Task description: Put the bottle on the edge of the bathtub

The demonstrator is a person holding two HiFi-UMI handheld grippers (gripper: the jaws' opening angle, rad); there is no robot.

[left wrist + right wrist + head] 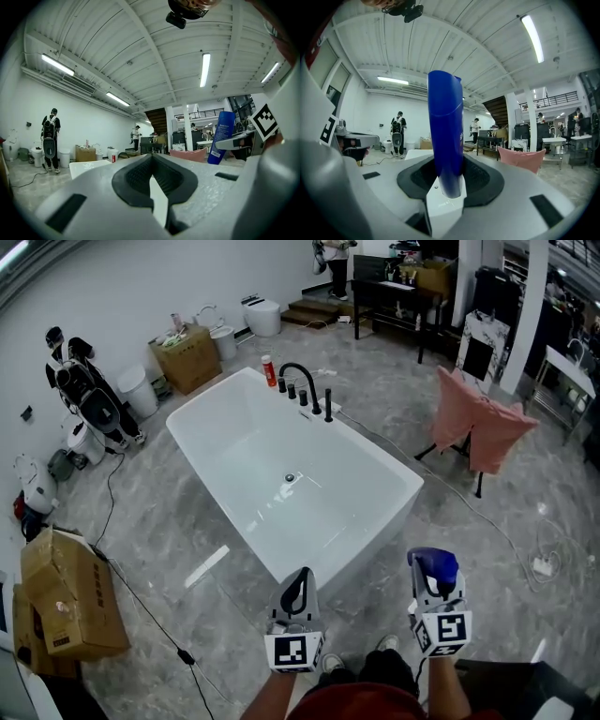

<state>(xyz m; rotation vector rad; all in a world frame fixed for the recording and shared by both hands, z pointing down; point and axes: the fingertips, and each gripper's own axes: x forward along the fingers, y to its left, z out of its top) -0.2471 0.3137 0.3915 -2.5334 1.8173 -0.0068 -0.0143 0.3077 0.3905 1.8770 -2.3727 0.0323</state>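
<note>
At the near end of the tub (380,457), both tongs are short of its rim.

Risk:
- The bottle (445,140) is gripped low, near one end, with most of its length rising free above the pads. A bump or quick tilt could pivot it in the grip.
- The rim looks narrow and glossy. Set off-centre, or released before it stands steady, the bottle would likely tip into the basin or onto the floor.

Position:
- The right tongs (436,592) are clamped on the bottle. It stands upright between the jaws, carried in the air and well apart from the tub.
- The left tongs (298,592) are pressed together with nothing between them. They sit beside the right pair and do not touch the bottle.
</note>
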